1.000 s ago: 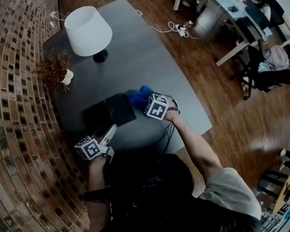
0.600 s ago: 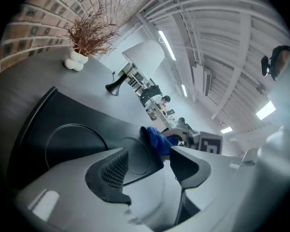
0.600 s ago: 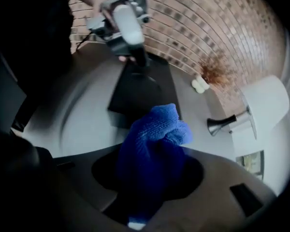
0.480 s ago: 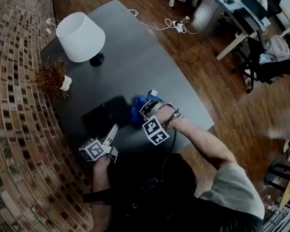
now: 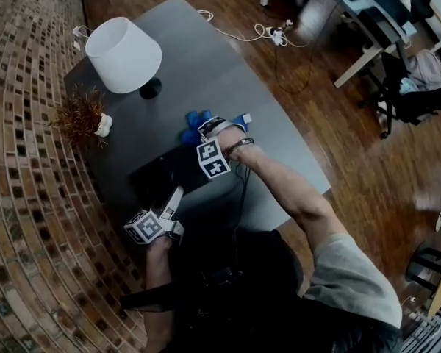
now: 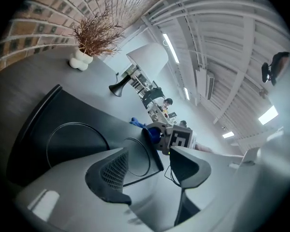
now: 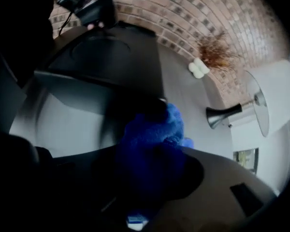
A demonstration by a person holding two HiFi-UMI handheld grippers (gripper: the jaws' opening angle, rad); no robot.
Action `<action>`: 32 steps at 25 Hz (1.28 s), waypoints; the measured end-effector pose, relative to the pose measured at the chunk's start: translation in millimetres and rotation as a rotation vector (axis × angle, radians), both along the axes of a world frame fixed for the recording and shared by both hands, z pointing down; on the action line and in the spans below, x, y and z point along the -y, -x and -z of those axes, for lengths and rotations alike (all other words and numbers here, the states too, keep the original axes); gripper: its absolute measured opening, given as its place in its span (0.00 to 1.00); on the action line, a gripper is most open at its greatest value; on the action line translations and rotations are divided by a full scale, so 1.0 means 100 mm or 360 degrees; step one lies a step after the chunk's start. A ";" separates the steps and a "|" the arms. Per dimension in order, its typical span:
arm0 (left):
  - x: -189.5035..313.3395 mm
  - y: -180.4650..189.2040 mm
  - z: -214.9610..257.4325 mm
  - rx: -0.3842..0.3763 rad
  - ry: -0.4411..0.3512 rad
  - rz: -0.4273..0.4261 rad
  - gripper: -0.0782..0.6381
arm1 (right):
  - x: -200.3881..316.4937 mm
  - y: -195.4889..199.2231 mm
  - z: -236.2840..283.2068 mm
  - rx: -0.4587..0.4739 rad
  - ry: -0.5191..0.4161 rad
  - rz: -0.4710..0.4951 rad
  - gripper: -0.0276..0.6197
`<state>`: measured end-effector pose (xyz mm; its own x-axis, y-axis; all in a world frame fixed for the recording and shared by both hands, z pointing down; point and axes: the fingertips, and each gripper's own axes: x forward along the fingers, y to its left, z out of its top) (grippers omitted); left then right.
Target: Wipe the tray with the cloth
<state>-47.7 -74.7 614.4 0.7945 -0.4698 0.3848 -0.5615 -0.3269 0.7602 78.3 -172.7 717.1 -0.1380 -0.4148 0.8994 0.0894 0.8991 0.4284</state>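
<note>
The grey surface (image 5: pixel 228 87) lay under both tools. The black tray (image 5: pixel 158 175) lay on it, just ahead of the left tool (image 6: pixel 152 166). The jaws of this tool had just been closing and stood with a gap. The near corner of the tray showed in that gap, but no pad was seen pressing on it. The right tool (image 5: pixel 209 132) was clamped on the blue cloth (image 7: pixel 154 134), which bunched out ahead of its jaws at the tray's far corner. I judged the wiping as hardly begun: the cloth sat at the edge, and most of the tray was left to cover.
</note>
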 end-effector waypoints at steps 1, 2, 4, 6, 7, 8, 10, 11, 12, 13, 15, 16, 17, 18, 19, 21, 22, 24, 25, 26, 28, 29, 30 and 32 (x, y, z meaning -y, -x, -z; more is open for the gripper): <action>0.00 -0.01 0.00 -0.0001 0.0003 0.0004 0.49 | -0.08 0.00 -0.05 -0.0031 0.0006 0.0060 0.31; 0.00 -0.02 0.00 0.0002 0.0001 0.0005 0.49 | -0.18 -0.02 -0.07 -0.0039 0.0016 0.0094 0.30; 0.02 -0.01 0.01 0.0008 -0.0010 0.0010 0.47 | -0.42 -0.03 -0.07 -0.0037 0.0045 0.0147 0.30; 0.02 0.01 0.02 -0.0004 -0.0015 0.0021 0.47 | -0.73 -0.01 -0.07 -0.0072 0.0063 0.0222 0.30; 0.02 0.01 0.02 -0.0008 -0.0017 0.0023 0.47 | -0.91 -0.01 -0.07 -0.0094 0.0078 0.0254 0.30; 0.01 0.01 0.01 -0.0006 -0.0019 0.0023 0.47 | -1.11 0.00 -0.08 -0.0111 0.0101 0.0285 0.30; 0.01 0.00 0.00 -0.0001 -0.0027 0.0024 0.47 | -1.56 0.02 -0.07 -0.0104 0.0193 0.0366 0.30; 0.01 0.00 0.00 -0.0004 -0.0033 0.0031 0.47 | -1.82 0.06 -0.05 -0.0063 0.0273 0.0423 0.30; 0.02 0.01 0.01 -0.0014 -0.0036 0.0046 0.47 | -2.07 0.12 -0.02 -0.0001 0.0372 0.0479 0.30; 0.02 0.02 0.02 -0.0035 -0.0035 0.0066 0.47 | -2.28 0.16 0.02 0.0063 0.0471 0.0514 0.30; -0.05 0.02 0.06 -0.0112 -0.0013 0.0086 0.47 | -2.36 0.10 0.10 0.0143 0.0592 0.0448 0.31; -0.13 0.02 0.09 -0.0158 0.0002 0.0078 0.47 | -2.22 -0.01 0.15 0.0172 0.0598 0.0333 0.31; -0.23 0.03 0.12 -0.0194 0.0016 0.0070 0.47 | -1.97 -0.14 0.23 0.0214 0.0572 0.0171 0.31; -0.33 0.07 0.13 -0.0214 0.0034 0.0074 0.47 | -1.65 -0.27 0.34 0.0281 0.0524 -0.0022 0.31; -0.43 0.13 0.11 -0.0220 0.0060 0.0099 0.47 | -1.29 -0.38 0.48 0.0375 0.0463 -0.0222 0.31; -0.57 0.30 -0.03 -0.0236 0.0138 0.0221 0.47 | -0.60 -0.44 0.78 0.0609 0.0343 -0.0542 0.30; -0.59 0.39 -0.14 -0.0253 0.0178 0.0307 0.47 | -0.31 -0.36 0.89 0.0713 0.0308 -0.0625 0.30; -0.55 0.56 -0.29 -0.0299 0.0243 0.0507 0.49 | 0.10 -0.08 0.90 0.0818 0.0348 -0.0681 0.30; -0.50 0.63 -0.33 -0.0328 0.0270 0.0612 0.51 | 0.23 0.07 0.81 0.0825 0.0428 -0.0696 0.30; -0.45 0.70 -0.35 -0.0352 0.0282 0.0697 0.51 | 0.30 0.21 0.68 0.0814 0.0540 -0.0715 0.30; -0.35 0.79 -0.37 -0.0325 0.0248 0.0754 0.53 | 0.33 0.41 0.46 0.0796 0.0794 -0.0769 0.30; -0.32 0.83 -0.40 -0.0296 0.0236 0.0746 0.55 | 0.32 0.47 0.40 0.0798 0.0917 -0.0809 0.29; -0.30 0.86 -0.43 -0.0283 0.0236 0.0739 0.54 | 0.29 0.50 0.38 0.0796 0.1025 -0.0852 0.29; -0.18 0.97 -0.45 -0.0275 0.0218 0.0755 0.54 | 0.17 0.49 0.36 0.0768 0.1198 -0.0910 0.28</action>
<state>-145.1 -56.6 659.2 0.5641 -0.7480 0.3498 -0.4862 0.0416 0.8729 29.4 -189.8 680.7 -0.5096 0.1099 0.8534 -0.4617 0.8020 -0.3790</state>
